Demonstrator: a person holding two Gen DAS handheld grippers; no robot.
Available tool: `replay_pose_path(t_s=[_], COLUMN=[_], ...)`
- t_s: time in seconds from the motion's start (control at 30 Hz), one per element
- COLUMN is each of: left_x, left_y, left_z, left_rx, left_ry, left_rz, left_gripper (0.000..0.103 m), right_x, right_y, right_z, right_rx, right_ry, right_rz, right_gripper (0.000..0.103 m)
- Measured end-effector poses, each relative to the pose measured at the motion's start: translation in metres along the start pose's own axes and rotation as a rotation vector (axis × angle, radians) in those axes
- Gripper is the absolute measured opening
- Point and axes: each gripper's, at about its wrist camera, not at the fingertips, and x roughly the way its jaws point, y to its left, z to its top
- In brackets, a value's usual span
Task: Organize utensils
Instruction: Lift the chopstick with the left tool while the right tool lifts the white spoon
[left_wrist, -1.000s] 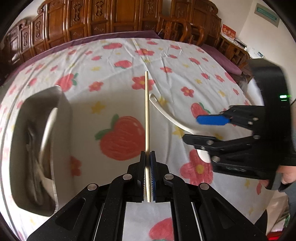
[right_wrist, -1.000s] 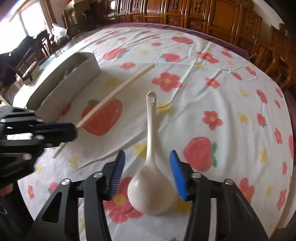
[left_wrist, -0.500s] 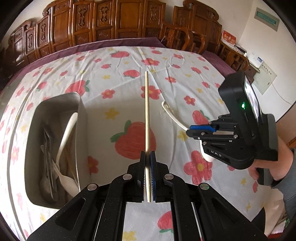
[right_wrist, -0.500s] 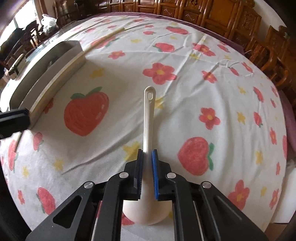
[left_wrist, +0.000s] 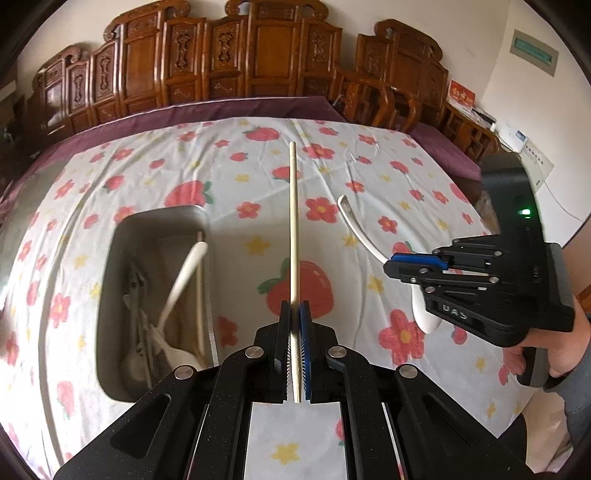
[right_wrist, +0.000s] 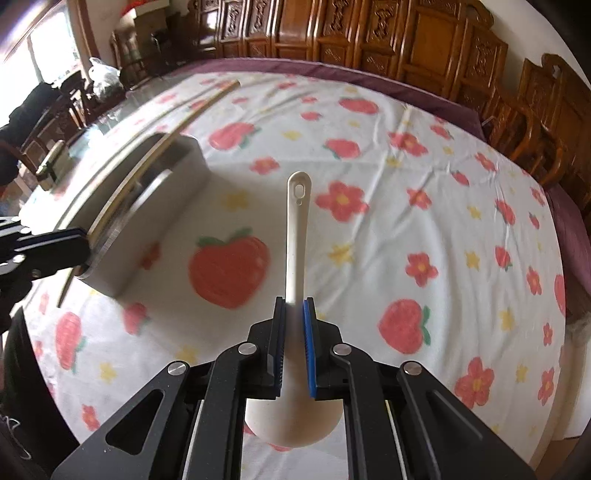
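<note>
My left gripper (left_wrist: 294, 354) is pinching a wooden chopstick (left_wrist: 293, 236) tight between its pads, the stick poking straight ahead above the strawberry tablecloth (left_wrist: 236, 155). My right gripper (right_wrist: 294, 347) is clamping a white spoon (right_wrist: 297, 236) by its neck, bowl tucked under the fingers, handle pointing away. Further left, the metal tray (left_wrist: 122, 295) is sitting with spoons inside.

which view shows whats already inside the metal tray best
The left wrist view: it looks down into the metal tray, showing a white spoon, chopsticks and metal utensils. The right wrist view shows only its blurred outer wall.
</note>
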Motion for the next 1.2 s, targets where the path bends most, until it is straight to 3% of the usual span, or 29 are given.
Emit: replay_pose_path(t_s=[0.67,1.2], left_x=[-0.020,0.020], left_y=[0.083,0.131], left_z=[-0.009,-0.026], left_rx=[-0.089,-0.136], left_ry=[-0.017,0.097], left_rz=[0.081,0.101], left_gripper=[0.004,0.004], right_x=[-0.015,-0.013], right_y=[0.067,0.106], right_z=[0.032,0.052], right_rx=[-0.061,-0.088], right_ry=[-0.054,-0.075], right_rz=[0.081,0.135], right_gripper=[0.011,0.011])
